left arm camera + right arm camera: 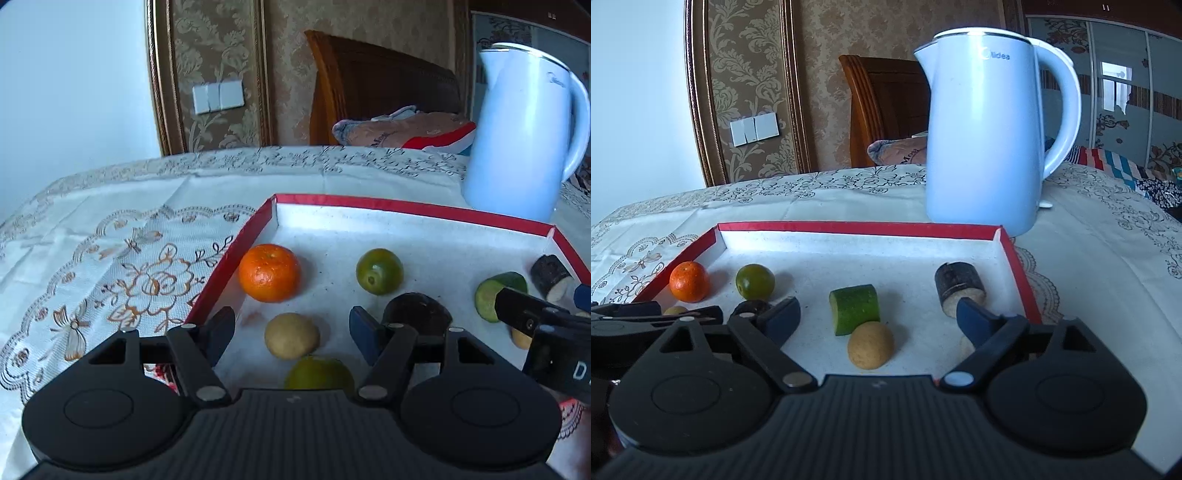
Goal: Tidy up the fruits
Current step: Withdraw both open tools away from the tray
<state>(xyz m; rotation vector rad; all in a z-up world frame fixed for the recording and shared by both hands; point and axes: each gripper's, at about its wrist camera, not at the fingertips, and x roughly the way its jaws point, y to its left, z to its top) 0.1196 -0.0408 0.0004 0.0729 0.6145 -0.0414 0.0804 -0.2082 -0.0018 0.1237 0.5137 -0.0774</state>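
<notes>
A red-rimmed tray [406, 206] with a white floor holds the produce. In the left wrist view my left gripper [291, 332] stands open around a tan round fruit [291, 336] without touching it. An orange mandarin [269, 272] and a green citrus [379, 271] lie beyond, a dark round piece [417, 308] sits behind the right finger, and another green fruit [319, 373] lies close below. My right gripper [879, 321] is open over a second tan fruit [870, 345] and a cucumber piece [854, 308]. A dark-skinned cut piece [960, 286] stands by its right finger.
A pale blue kettle [990, 140] stands on the embroidered tablecloth [110, 258] just behind the tray's far right corner. A wooden chair back [886, 107] and a cushion are past the table's far edge. My left gripper's finger [701, 314] shows at the left of the right wrist view.
</notes>
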